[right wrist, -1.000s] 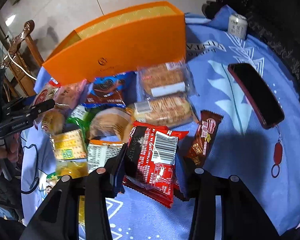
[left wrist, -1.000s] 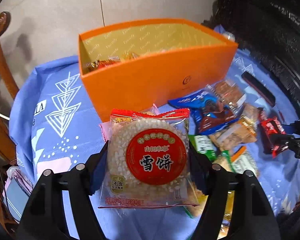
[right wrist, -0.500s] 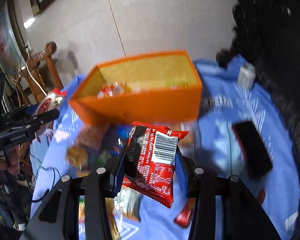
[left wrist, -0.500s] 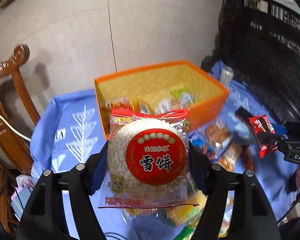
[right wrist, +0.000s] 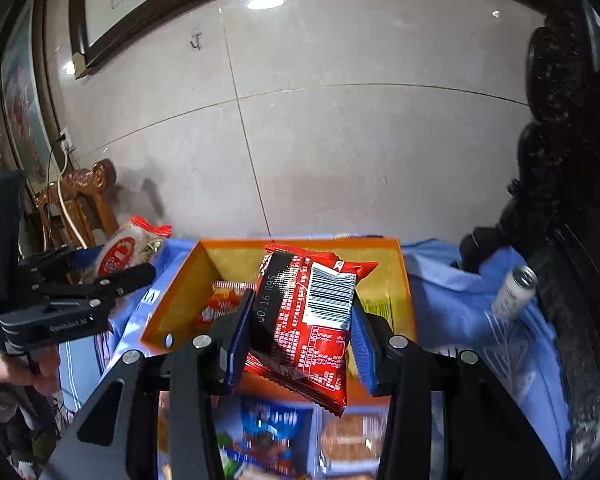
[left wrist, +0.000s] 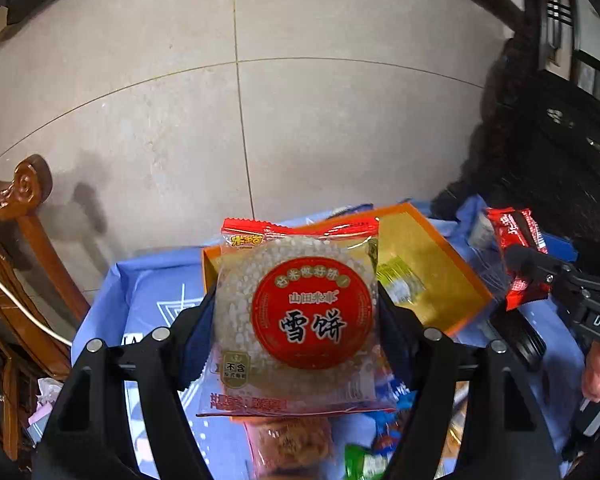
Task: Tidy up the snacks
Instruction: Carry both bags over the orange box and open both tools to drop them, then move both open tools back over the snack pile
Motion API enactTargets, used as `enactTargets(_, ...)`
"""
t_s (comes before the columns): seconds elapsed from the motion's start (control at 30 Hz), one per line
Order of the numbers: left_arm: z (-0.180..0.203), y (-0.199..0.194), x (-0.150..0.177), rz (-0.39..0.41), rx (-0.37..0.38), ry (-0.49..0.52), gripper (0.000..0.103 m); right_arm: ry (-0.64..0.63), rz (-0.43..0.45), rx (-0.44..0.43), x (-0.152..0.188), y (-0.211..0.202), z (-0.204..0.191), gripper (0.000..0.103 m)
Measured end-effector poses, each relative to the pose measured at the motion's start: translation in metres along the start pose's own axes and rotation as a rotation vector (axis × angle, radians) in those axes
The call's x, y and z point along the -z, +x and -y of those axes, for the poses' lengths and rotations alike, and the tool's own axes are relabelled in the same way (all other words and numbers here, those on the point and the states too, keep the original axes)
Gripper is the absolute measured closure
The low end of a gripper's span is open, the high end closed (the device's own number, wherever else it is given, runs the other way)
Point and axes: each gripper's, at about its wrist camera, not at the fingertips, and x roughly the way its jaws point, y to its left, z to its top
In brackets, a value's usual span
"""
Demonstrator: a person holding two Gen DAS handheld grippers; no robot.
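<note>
Both grippers had lifted off the snack pile over the last second and swung toward the orange box, which went from side-on to open-top in both views. Left gripper had its fingers fairly wide, clamped on the flat edges of the rice cracker pack, face to camera, held level so the round cracker wouldn't crack. Right gripper had narrower fingers pinching the red snack packet by its sides, barcode up, over the box's near wall. The box sat on the blue-clothed tabletop with a few packets already inside. Loose snacks stayed below the fingers. Likely carrying high to clear the wall before dropping in.
</note>
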Motion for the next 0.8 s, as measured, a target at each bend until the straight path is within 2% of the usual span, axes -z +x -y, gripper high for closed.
enactTargets(0.1,-0.001,0.019,-0.014,-0.01,-0.011,0.001,0.032,-0.01,-0.004,0.005,-0.012,0.02,0.0,0.058)
enactTargets(0.13,-0.001,0.027,-0.019,-0.013,-0.024,0.004,0.026,-0.013,-0.009,0.006,-0.016,0.028,0.0,0.055)
enactTargets(0.17,-0.001,0.031,-0.021,-0.017,-0.04,0.006,0.005,-0.013,-0.025,0.006,-0.02,0.036,0.0,0.047)
enactTargets(0.2,-0.002,0.036,-0.023,-0.017,-0.084,0.005,0.004,-0.008,-0.035,0.02,-0.022,0.04,-0.001,0.023)
enactTargets(0.23,-0.003,0.037,-0.025,-0.023,-0.114,0.002,0.004,0.003,-0.032,0.039,-0.023,0.04,-0.001,0.016)
enactTargets(0.37,-0.009,0.023,-0.021,0.015,-0.077,-0.04,0.004,0.012,-0.002,0.02,-0.019,0.024,-0.001,0.016)
enactTargets(0.6,-0.007,0.015,0.006,-0.034,-0.05,-0.068,0.004,0.024,-0.014,0.024,0.002,0.003,-0.001,0.016)
enactTargets(0.8,0.002,-0.014,0.03,-0.021,-0.029,-0.092,0.004,0.043,-0.012,0.032,0.021,-0.02,-0.003,0.016)
